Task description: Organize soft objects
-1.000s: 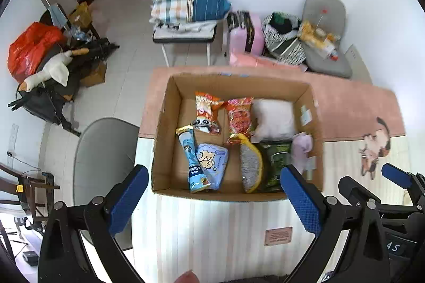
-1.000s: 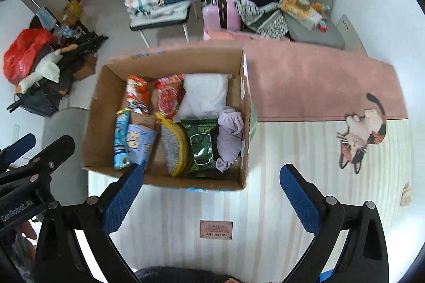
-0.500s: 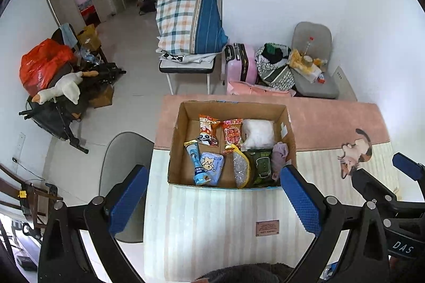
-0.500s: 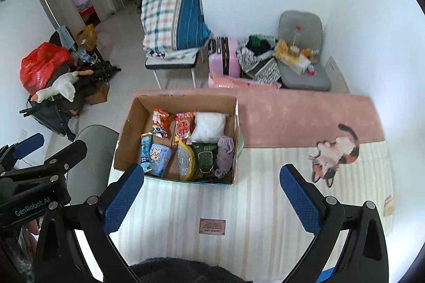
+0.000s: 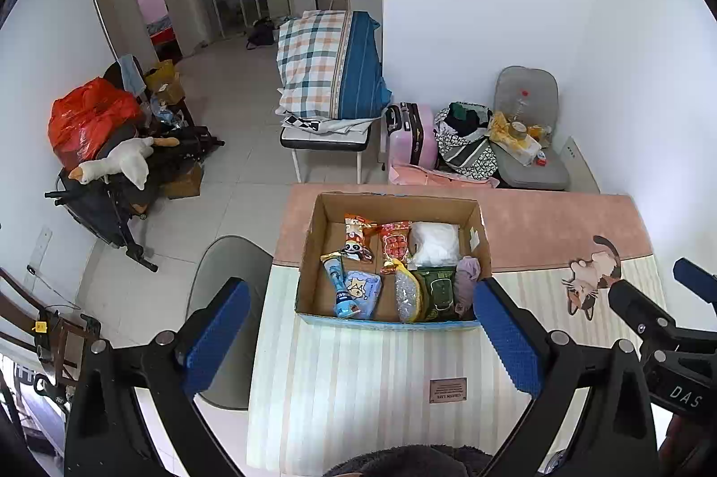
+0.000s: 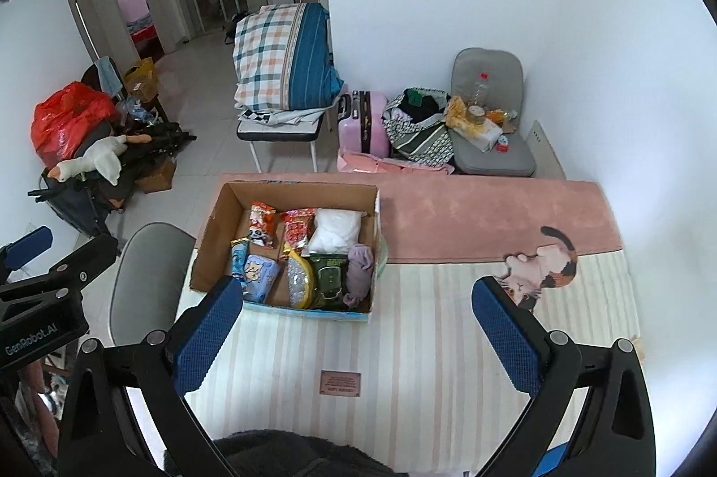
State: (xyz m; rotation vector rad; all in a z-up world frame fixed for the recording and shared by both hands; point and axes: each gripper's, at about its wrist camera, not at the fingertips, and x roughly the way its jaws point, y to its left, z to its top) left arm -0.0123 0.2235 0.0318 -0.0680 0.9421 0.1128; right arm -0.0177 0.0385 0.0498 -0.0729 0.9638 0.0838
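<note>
An open cardboard box (image 5: 313,235) (image 6: 210,226) stands on the striped table mat (image 5: 381,365). It holds several soft items: snack packets (image 5: 356,242), a blue pouch (image 5: 360,291), a white bag (image 5: 434,242), a yellow-edged sponge (image 5: 408,291), a green pack (image 5: 437,291) and a purple cloth (image 5: 466,282). My left gripper (image 5: 363,336) is open and empty, high above the table before the box. My right gripper (image 6: 358,331) is open and empty, high to the right of the box. Each gripper shows at the edge of the other's view.
A grey chair (image 5: 224,275) stands at the table's left. A pink cloth (image 6: 493,212) with a cat picture (image 6: 542,266) covers the far table. Beyond are a bench with a plaid pillow (image 5: 327,69), a pink suitcase (image 5: 412,136) and a loaded grey chair (image 5: 529,127).
Both grippers have risen and pulled back from the box, which now looks smaller and farther. Both stay open and empty. The box contents have not moved.
</note>
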